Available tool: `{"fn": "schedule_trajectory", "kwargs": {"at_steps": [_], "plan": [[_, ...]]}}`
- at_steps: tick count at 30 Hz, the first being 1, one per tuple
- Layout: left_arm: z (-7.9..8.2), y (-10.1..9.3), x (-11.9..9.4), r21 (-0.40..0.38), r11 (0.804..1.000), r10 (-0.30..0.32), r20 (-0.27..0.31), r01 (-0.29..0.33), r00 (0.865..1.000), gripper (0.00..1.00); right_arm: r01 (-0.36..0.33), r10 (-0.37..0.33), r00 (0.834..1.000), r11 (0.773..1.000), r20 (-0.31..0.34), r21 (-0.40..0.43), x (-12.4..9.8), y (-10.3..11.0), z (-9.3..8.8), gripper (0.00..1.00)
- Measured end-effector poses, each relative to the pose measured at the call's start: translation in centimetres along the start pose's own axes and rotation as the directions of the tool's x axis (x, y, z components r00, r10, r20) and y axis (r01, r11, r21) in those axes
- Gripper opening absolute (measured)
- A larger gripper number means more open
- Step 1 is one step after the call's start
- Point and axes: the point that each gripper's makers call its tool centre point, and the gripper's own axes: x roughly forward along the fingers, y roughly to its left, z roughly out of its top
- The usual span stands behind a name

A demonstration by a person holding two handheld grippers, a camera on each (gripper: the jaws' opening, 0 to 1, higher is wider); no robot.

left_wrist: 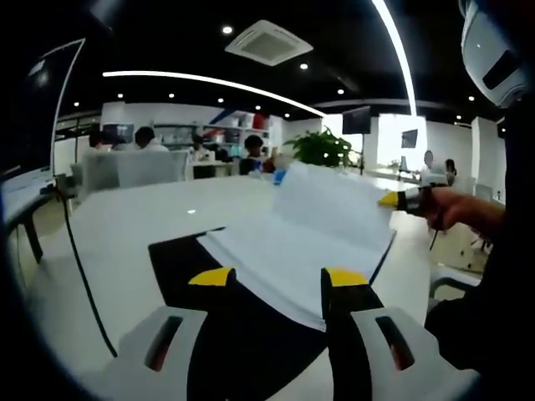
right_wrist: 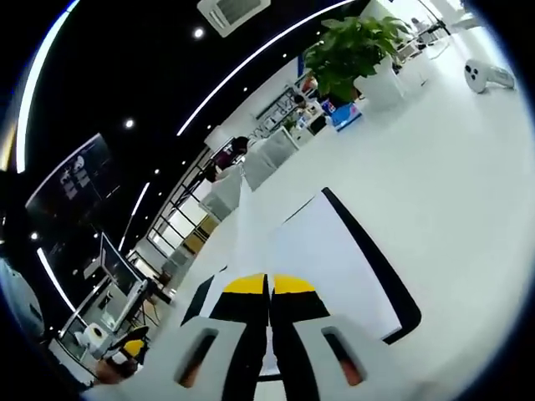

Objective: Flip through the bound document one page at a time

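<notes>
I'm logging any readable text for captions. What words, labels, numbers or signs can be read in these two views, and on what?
None can be read.
Document pages: they look blank white in both views; any print is too faint to tell.
Wall screens: dark, no legible text.
Shelf items behind the seated people: too small and blurred.
Blue item by the plant: any marking is too blurred.

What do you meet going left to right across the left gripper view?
Thin black cable → black mat → open white bound document with one lifted page → right gripper, shut on that page.
</notes>
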Motion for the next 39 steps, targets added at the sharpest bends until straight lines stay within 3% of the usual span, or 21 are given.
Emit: {"fn": "schedule_trajectory", "kwargs": {"at_steps": [15, 21, 39], "plan": [[-0.3, 0.0, 0.0, 0.001, 1.0, 0.004, -0.007, -0.004, 1.0, 0.42, -0.037, 0.036, 0.999, 0.993, -0.009, -0.111, 0.2, 2.6, 0.6, 0.01], [-0.3, -0.3, 0.0, 0.013, 1.0, -0.004, -0.013, 0.004, 1.0, 0.42, -0.043, 0.039, 0.999, 0.98, -0.021, -0.195, 0.2, 3.5, 0.7, 0.01], [-0.2, -0.2, -0.1, 0.009, 1.0, 0.004, -0.009, -0.004, 1.0, 0.42, -0.068, 0.058, 0.998, 0.942, -0.04, -0.33, 0.3, 6.2, 0.6, 0.01]]}}
